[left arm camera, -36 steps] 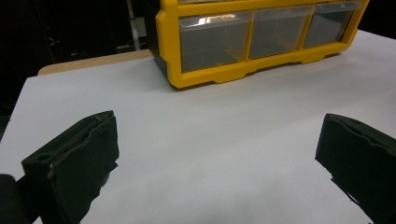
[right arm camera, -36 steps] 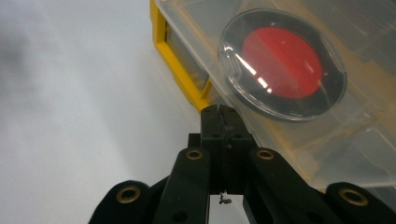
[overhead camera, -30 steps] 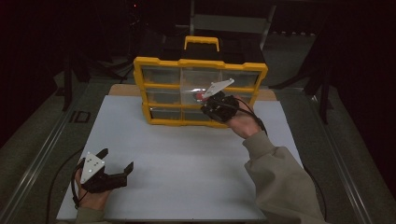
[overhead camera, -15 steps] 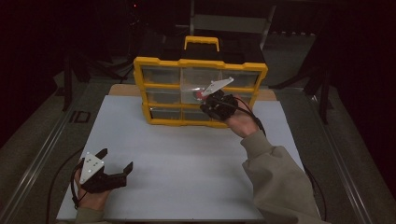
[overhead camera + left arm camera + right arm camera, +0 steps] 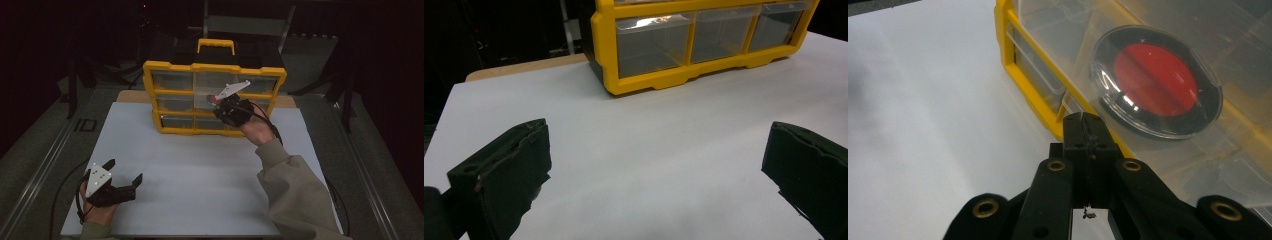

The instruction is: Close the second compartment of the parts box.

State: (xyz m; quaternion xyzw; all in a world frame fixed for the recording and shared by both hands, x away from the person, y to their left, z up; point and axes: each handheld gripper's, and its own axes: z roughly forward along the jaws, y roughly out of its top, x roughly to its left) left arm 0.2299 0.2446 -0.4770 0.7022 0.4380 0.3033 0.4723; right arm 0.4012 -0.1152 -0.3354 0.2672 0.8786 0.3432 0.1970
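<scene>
A yellow drawer cabinet with clear drawers stands at the back of the white table. My right gripper is shut, its tips against the front of a middle-row drawer. In the right gripper view the closed tips touch the yellow rail beside a clear drawer lip; I cannot tell whether they pinch it. A round black container with a red lid lies behind the clear plastic. My left gripper rests open near the front left of the table, its jaws wide apart with nothing between them.
The cabinet has a yellow carry handle on top. A bare wooden strip shows behind the white surface. Metal rails run along the table's sides, and the surroundings are dark.
</scene>
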